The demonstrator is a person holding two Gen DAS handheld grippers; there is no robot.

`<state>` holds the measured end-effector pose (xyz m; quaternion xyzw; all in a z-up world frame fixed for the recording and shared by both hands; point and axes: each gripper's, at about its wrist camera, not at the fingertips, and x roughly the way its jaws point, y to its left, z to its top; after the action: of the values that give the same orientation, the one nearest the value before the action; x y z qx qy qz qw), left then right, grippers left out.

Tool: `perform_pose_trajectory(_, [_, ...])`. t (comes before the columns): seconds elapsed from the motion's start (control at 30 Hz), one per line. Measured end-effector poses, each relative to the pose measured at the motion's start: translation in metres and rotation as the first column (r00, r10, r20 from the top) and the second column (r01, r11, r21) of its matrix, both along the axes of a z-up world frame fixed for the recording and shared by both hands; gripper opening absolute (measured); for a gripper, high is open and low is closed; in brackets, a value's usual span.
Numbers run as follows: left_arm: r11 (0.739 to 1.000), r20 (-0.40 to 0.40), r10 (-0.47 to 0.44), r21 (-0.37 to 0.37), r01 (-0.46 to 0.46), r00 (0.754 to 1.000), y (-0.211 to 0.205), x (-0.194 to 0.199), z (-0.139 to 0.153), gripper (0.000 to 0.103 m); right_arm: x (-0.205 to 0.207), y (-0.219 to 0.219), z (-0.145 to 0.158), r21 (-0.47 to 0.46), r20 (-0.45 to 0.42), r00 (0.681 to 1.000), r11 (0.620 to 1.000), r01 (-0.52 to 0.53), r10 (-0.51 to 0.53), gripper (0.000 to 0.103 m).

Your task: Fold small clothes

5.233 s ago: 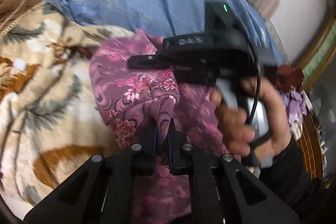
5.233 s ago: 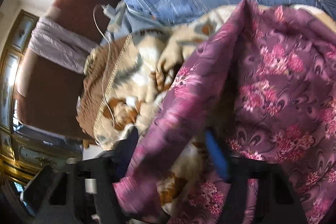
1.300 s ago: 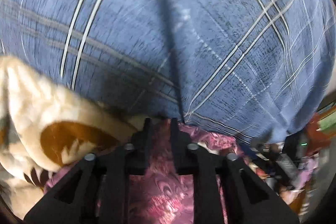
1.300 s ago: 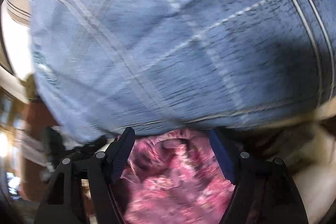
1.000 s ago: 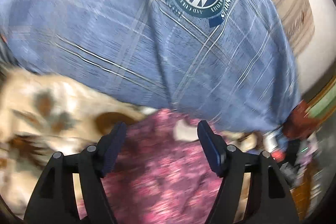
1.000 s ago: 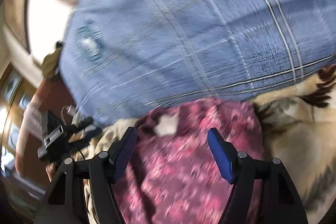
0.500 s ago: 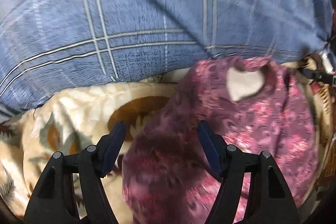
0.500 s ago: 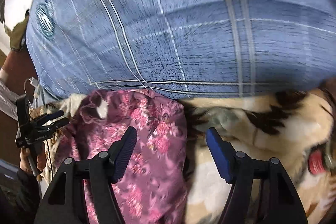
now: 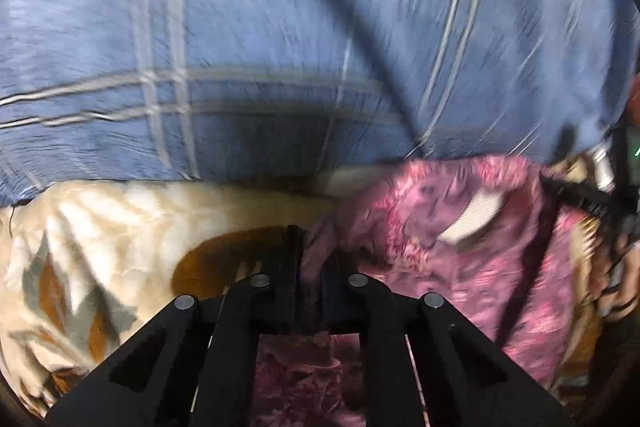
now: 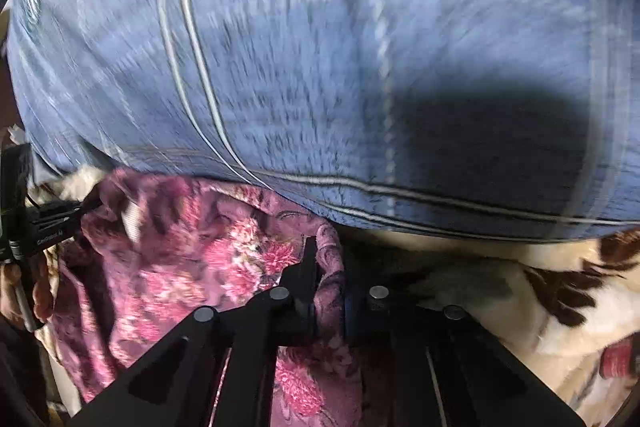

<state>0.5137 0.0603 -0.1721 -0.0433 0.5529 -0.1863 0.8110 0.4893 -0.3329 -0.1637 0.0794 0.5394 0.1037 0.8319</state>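
Blue plaid pillow (image 9: 280, 39) across top, 10 to 2 o'clock. Cream leaf-print fleece blanket (image 9: 92, 227) beneath, 8 o'clock.
Purple floral garment (image 9: 460, 267) flat on blanket, 4 o'clock; pale neck label (image 9: 472, 219) showing.
Left gripper (image 9: 310, 267) clamped on garment's left edge.
Right gripper (image 10: 330, 275) clamped on opposite edge.
Both edges pinched, likely start of next fold; folding unfinished.

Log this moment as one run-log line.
step: grasp for fold | left gripper: shut on purple floral garment edge | right gripper: shut on opposite edge | surface: beige patterned blanket | behind: blue plaid pillow
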Motion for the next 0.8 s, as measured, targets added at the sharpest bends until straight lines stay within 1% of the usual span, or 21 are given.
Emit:
perform_pose_trajectory(0.07, [0.998,0.021,0.015,-0.053,-0.014,1.0,0.014,-0.014,0.021,0.004,-0.016,-0.006,0.019,0.022,0.036,0.999,1.0,-0.002,0.001,0.007])
perform_pose_trajectory(0.1, [0.996,0.038,0.019,-0.087,-0.016,0.999,0.023,-0.029,0.037,0.004,-0.026,-0.009,0.029,0.041,0.053,0.999,0.999,-0.01,0.008,0.007])
perform_pose_trajectory(0.13, [0.994,0.056,0.022,-0.11,-0.016,0.998,0.031,-0.046,0.052,0.004,-0.043,-0.012,0.043,0.064,0.077,0.997,0.998,-0.025,0.02,0.007])
perform_pose_trajectory(0.17, [0.99,0.091,0.035,-0.14,-0.022,0.995,0.036,-0.06,0.062,0.004,-0.058,-0.014,0.054,0.076,0.097,0.995,0.996,-0.041,0.033,0.007])
perform_pose_trajectory(0.23, [0.986,0.134,0.009,-0.168,0.014,0.991,0.049,-0.107,0.09,0.003,-0.102,-0.013,0.079,0.08,0.151,0.985,0.992,-0.097,0.085,0.007])
perform_pose_trajectory(0.27, [0.984,0.146,0.0,-0.175,0.025,0.989,0.053,-0.123,0.099,0.003,-0.123,-0.012,0.089,0.072,0.168,0.98,0.99,-0.118,0.104,0.007])
perform_pose_trajectory(0.33, [0.982,0.184,-0.022,-0.178,0.055,0.983,0.056,-0.176,0.118,0.003,-0.18,-0.008,0.111,0.069,0.209,0.966,0.984,-0.167,0.15,0.007])
perform_pose_trajectory(0.37, [0.982,0.207,-0.04,-0.172,0.076,0.978,0.055,-0.206,0.125,0.003,-0.207,-0.006,0.118,0.066,0.225,0.96,0.981,-0.184,0.165,0.007])
perform_pose_trajectory(0.4, [0.985,0.227,-0.056,-0.148,0.092,0.972,0.054,-0.235,0.129,0.003,-0.231,-0.003,0.121,0.064,0.238,0.955,0.978,-0.197,0.177,0.007])
perform_pose_trajectory(0.43, [0.986,0.238,-0.064,-0.135,0.099,0.969,0.049,-0.259,0.129,0.003,-0.259,-0.001,0.123,0.058,0.248,0.95,0.975,-0.212,0.192,0.007])
perform_pose_trajectory(0.47, [0.984,0.239,-0.066,-0.144,0.103,0.969,0.046,-0.282,0.128,0.003,-0.287,0.005,0.123,0.043,0.255,0.945,0.974,-0.224,0.206,0.007])
perform_pose_trajectory(0.5, [0.982,0.232,-0.066,-0.158,0.104,0.97,0.045,-0.303,0.123,0.003,-0.306,0.012,0.122,0.038,0.26,0.944,0.975,-0.22,0.203,0.007])
perform_pose_trajectory(0.53, [0.983,0.216,-0.061,-0.157,0.096,0.974,0.045,-0.328,0.111,0.003,-0.329,0.014,0.118,0.044,0.267,0.945,0.977,-0.21,0.191,0.007])
perform_pose_trajectory(0.57, [0.986,0.209,-0.061,-0.138,0.091,0.976,0.042,-0.338,0.099,0.003,-0.35,0.015,0.109,0.059,0.272,0.947,0.979,-0.195,0.172,0.007])
perform_pose_trajectory(0.6, [0.988,0.189,-0.062,-0.126,0.087,0.98,0.041,-0.354,0.08,0.003,-0.371,0.015,0.096,0.087,0.267,0.954,0.982,-0.166,0.137,0.007])
perform_pose_trajectory(0.63, [0.988,0.158,-0.06,-0.133,0.082,0.986,0.039,-0.36,0.062,0.003,-0.383,0.014,0.085,0.109,0.257,0.961,0.985,-0.135,0.104,0.007])
perform_pose_trajectory(0.67, [0.989,0.111,-0.057,-0.129,0.071,0.992,0.037,-0.366,0.038,0.003,-0.393,0.015,0.07,0.116,0.246,0.967,0.988,-0.102,0.071,0.007])
perform_pose_trajectory(0.7, [0.993,0.084,-0.053,-0.102,0.062,0.995,0.033,-0.371,0.015,0.003,-0.4,0.017,0.052,0.114,0.235,0.971,0.991,-0.07,0.042,0.007])
perform_pose_trajectory(0.73, [0.995,0.047,-0.036,-0.088,0.04,0.998,0.031,-0.374,-0.004,0.003,-0.406,0.016,0.027,0.145,0.196,0.98,0.989,-0.014,-0.015,0.007])
perform_pose_trajectory(0.77, [0.993,-0.004,-0.006,-0.114,0.006,1.0,0.033,-0.372,-0.02,0.003,-0.407,0.014,0.007,0.184,0.152,0.986,0.982,0.035,-0.064,0.007])
perform_pose_trajectory(0.8, [0.989,-0.034,0.026,-0.147,-0.03,0.999,0.036,-0.373,-0.028,0.003,-0.405,0.011,-0.01,0.208,0.115,0.988,0.975,0.077,-0.102,0.007])
